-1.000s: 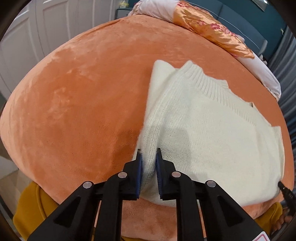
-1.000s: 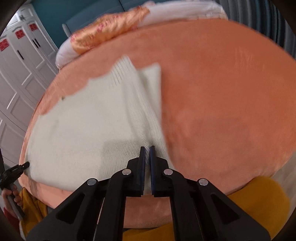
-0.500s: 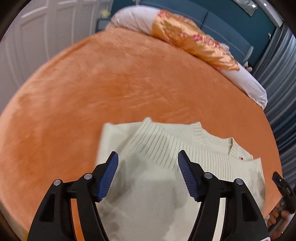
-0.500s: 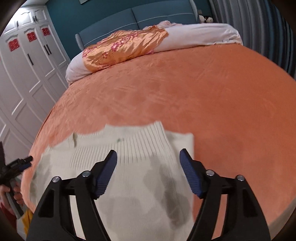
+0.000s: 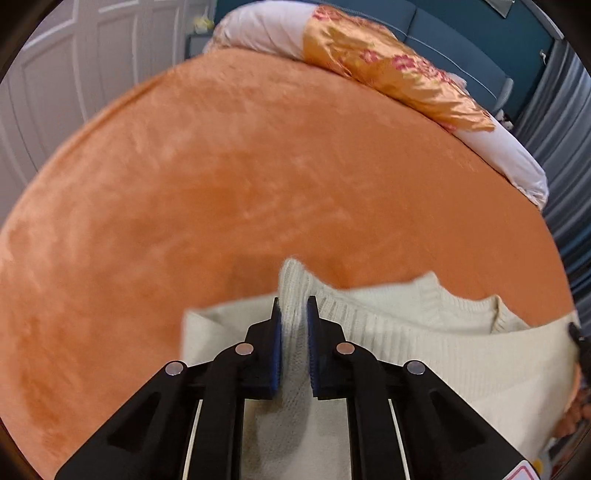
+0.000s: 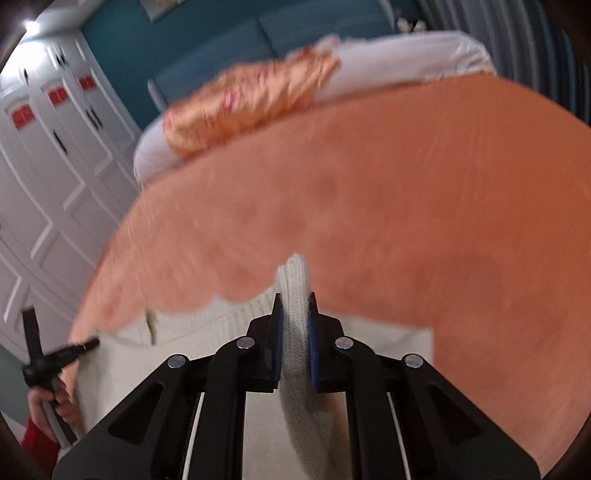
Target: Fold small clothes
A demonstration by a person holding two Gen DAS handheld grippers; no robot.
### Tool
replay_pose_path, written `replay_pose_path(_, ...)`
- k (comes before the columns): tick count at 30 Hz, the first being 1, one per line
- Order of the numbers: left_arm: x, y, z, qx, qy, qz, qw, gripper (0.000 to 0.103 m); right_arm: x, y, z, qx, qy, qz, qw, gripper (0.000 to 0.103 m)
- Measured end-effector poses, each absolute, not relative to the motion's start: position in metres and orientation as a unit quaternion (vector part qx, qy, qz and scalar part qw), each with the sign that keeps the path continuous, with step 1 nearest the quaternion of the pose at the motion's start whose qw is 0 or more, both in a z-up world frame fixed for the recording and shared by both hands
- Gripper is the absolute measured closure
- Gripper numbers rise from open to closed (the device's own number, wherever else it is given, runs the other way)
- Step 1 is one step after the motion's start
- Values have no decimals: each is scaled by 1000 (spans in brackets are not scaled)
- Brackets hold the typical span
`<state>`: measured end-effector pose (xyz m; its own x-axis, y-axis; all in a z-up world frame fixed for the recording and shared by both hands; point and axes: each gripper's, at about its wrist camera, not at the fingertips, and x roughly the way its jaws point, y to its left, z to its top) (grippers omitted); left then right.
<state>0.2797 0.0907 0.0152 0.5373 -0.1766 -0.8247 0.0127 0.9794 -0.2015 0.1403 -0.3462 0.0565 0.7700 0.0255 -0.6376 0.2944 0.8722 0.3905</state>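
A cream knit sweater (image 5: 424, 332) lies on the orange bed cover (image 5: 258, 184), its ribbed neckline toward the far side. My left gripper (image 5: 293, 306) is shut on a pinched ridge of the knit at the sweater's top left, near the shoulder. In the right wrist view my right gripper (image 6: 294, 299) has a thick fold of the sweater (image 6: 388, 339) at the top right between its pads; its jaws are closing and press on it. The picture there is blurred. The left gripper (image 6: 59, 354), held by a hand (image 6: 48, 398), shows at that view's left edge.
Pillows, one white (image 5: 258, 29) and one orange satin (image 5: 399, 81), lie along the head of the bed by a teal headboard (image 5: 461, 44). White wardrobe doors (image 6: 44, 192) stand left of the bed, grey curtains (image 5: 565, 147) to the right. Orange cover (image 6: 406, 184) stretches beyond the sweater.
Both grippers let go of the sweater's near edge, moved forward over it with jaws wide, and have now closed on the knit at its upper corners.
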Motion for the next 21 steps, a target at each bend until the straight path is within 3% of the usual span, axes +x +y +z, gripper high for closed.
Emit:
replay_pose_path(6,291,91,-27,-69,495,-18,866,92,154,-374,-25,253,421,-118,863,93)
replay_pose_path(11,280,87,-3,-57,479,-9,876,83,151,-363,9,237,405,-127,874,87)
replay_pose_path(16,217,64,66,-26,403,-18,915,78,115,-318,66,213,335,-85,914,84)
replay_pose_path(21,157,-3,70,-17,432,-139,891,73,102,-198,60,165,387,74,904,84)
